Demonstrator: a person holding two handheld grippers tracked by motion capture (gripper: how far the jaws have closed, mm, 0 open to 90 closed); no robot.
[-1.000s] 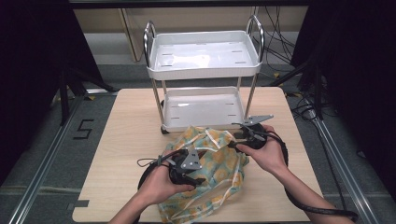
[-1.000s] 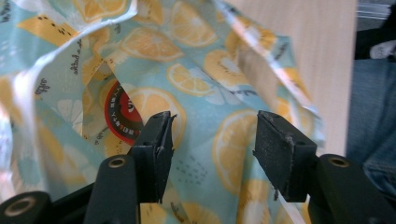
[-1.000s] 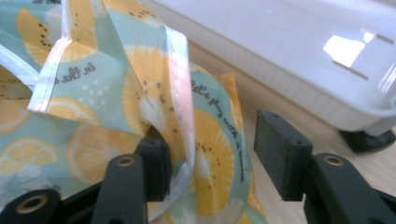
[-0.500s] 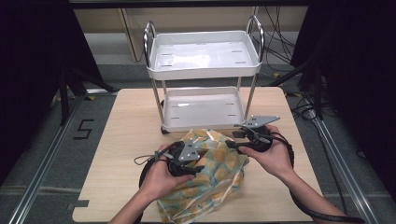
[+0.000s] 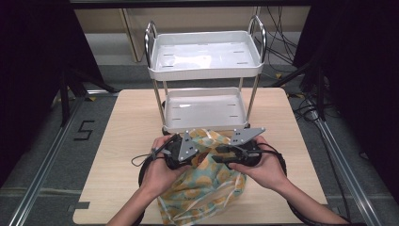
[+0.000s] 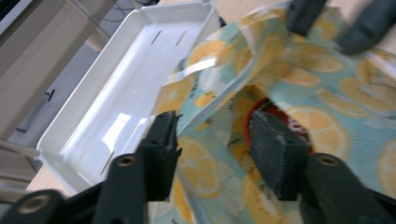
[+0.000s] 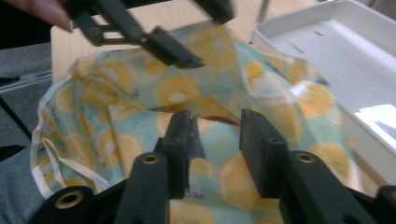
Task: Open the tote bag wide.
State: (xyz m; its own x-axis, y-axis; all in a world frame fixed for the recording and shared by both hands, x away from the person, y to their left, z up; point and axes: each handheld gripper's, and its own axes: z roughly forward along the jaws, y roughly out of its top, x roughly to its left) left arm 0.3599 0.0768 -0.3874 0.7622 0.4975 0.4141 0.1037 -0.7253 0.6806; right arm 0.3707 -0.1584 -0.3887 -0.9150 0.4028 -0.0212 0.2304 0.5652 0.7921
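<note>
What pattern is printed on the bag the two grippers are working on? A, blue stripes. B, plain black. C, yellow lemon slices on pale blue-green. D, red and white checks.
C: the bag, lying on the table in front of the white cart, shows yellow lemon slices on a pale blue-green ground, seen close up between the jaws in both gripper views.

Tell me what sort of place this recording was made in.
Most likely a lab or recording studio set up for handling trials, not a home. A bare wooden table stands between dark curtains, metal floor rails run alongside it with a taped number on the floor, and cables trail behind a white trolley.
</note>
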